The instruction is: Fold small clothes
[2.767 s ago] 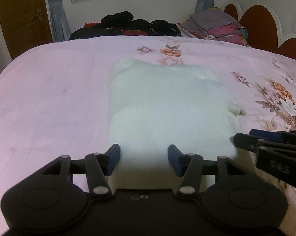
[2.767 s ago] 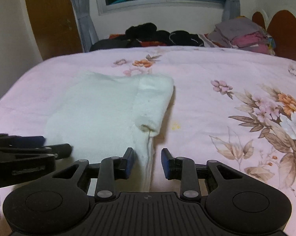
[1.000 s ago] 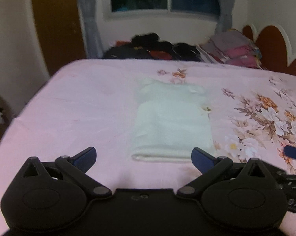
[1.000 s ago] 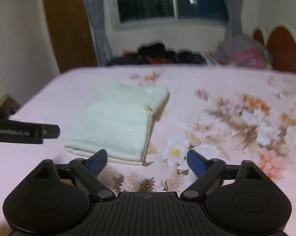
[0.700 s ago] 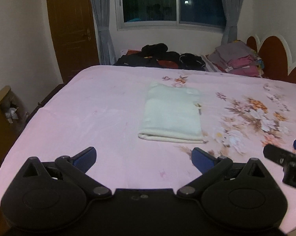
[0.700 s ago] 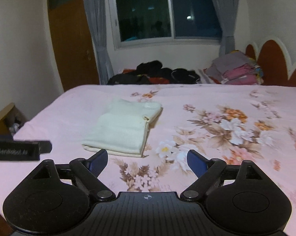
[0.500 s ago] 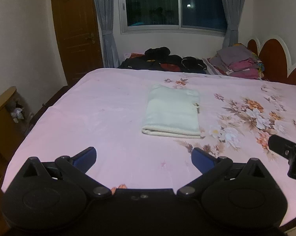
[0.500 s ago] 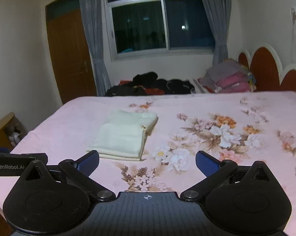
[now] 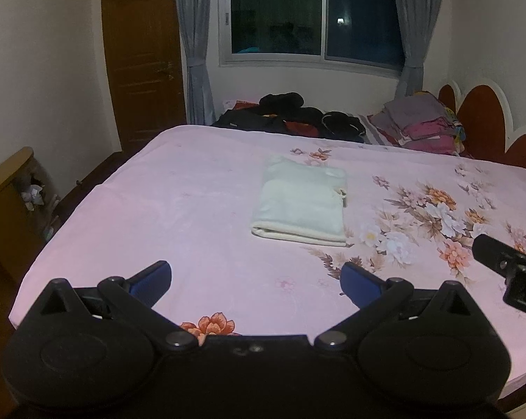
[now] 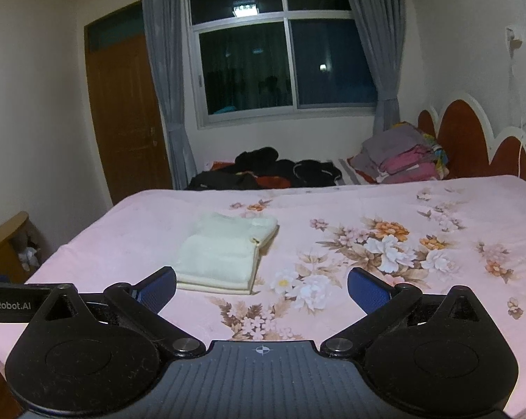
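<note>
At mid-frame in both wrist views, a folded white garment [image 9: 299, 206] [image 10: 224, 253] lies on the pink floral sheet [image 9: 179, 209] [image 10: 385, 279], its doubled edge toward the cameras and a rolled sleeve or hem showing along its right side. Nothing rests on it or touches it.

Across the bottom of the left view the left gripper [image 9: 255, 284] has its blue-padded jaws spread wide with nothing between them, well short of the garment. Low in the right view the right gripper [image 10: 262, 288] is the same: jaws wide apart and empty, with the garment just past the left pad in the frame. Each gripper's tip pokes into the other's view at the edge: the right one at the lower right of the left view, the left one at the lower left of the right view.

Along the far edge of the bed, upper centre, sits a heap of dark clothes [image 9: 291, 115] [image 10: 266, 169]. Right of it is a stack of grey and pink clothes [image 9: 420, 124] [image 10: 402, 159] against the red scalloped headboard [image 9: 479, 118] [image 10: 469, 139]. Behind are a dark window [image 9: 315, 17] [image 10: 284, 66] with grey curtains and, upper left, a wooden door [image 9: 144, 63] [image 10: 123, 111]. A wooden piece of furniture [image 9: 8, 192] stands at the left edge.
</note>
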Action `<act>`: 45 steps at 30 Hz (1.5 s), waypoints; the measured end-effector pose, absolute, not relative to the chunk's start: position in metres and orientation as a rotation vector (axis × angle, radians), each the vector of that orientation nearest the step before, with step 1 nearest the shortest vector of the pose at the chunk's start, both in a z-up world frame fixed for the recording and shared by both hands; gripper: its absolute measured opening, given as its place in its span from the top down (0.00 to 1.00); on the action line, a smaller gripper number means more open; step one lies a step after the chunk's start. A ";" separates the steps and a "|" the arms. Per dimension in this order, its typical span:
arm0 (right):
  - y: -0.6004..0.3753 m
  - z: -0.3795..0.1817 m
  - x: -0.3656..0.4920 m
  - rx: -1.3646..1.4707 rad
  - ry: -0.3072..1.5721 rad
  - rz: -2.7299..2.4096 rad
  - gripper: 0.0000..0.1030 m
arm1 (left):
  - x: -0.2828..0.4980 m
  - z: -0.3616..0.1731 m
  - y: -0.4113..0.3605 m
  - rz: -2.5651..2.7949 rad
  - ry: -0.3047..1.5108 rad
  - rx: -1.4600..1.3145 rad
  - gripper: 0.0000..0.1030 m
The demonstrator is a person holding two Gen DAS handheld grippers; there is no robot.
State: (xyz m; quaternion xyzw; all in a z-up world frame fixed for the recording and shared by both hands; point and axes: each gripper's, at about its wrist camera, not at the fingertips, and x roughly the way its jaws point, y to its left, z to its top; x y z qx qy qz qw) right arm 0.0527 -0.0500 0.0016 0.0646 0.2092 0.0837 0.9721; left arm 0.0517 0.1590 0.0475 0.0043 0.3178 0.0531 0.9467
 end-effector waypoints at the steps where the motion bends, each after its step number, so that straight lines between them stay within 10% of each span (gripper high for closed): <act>1: -0.050 0.002 0.052 0.132 0.420 0.169 0.00 | 0.052 0.048 0.159 0.108 0.645 0.008 0.00; 45: -0.045 0.002 0.050 0.135 0.405 0.188 0.00 | 0.053 0.044 0.162 0.118 0.657 0.010 0.00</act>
